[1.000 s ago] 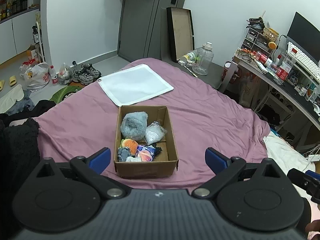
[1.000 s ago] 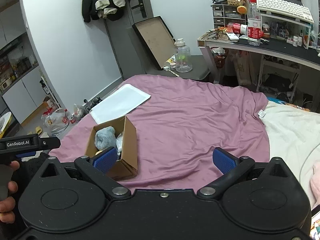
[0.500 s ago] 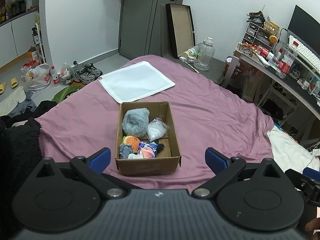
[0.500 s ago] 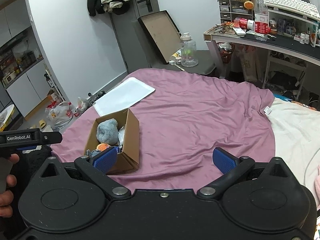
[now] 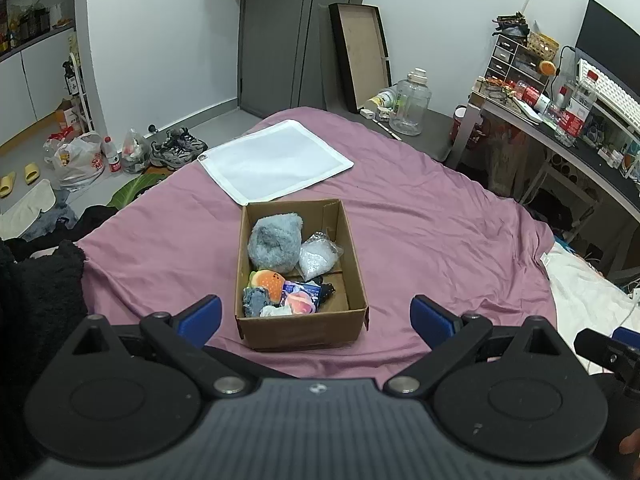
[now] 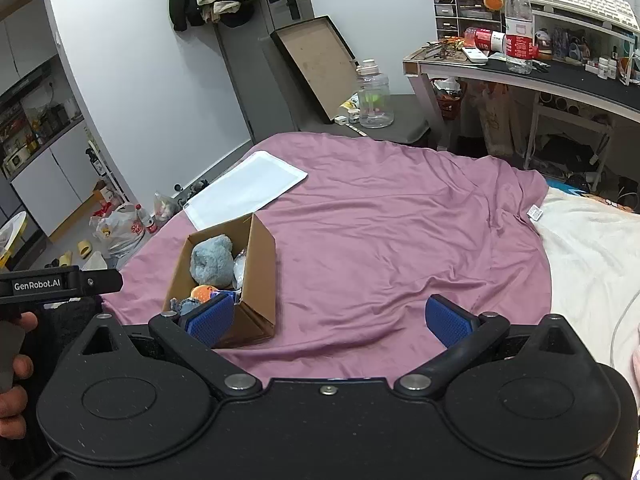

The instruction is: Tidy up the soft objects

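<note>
Both grippers hang just above the near edge of the bed. The left gripper [image 5: 316, 318] has its blue-padded jaws spread wide with nothing between them, lined up with the cardboard box [image 5: 304, 332] directly ahead. The right gripper [image 6: 330, 320] is likewise spread and empty, pointed at bare sheet, with the box off to its left and its left pad [image 6: 210, 320] overlapping the box's near corner in view.

The open box sits on the mauve bedsheet [image 5: 440, 240]. At its near end lies a jumble of small soft things: a grey knitted piece [image 5: 256, 300], an orange plush [image 5: 270, 282] and a peach-printed packet [image 5: 302, 298]. Behind them a fluffy grey-blue plush [image 5: 276, 244] fills the far left corner, with a clear plastic bag of white stuffing [image 5: 318, 256] beside it on the right.

Just past the box a flat white mesh bag [image 5: 276, 160] lies on the sheet. Further off stand a clear water jug [image 5: 410, 106], a cluttered desk [image 6: 560, 80] and a grey door [image 5: 280, 32].
</note>
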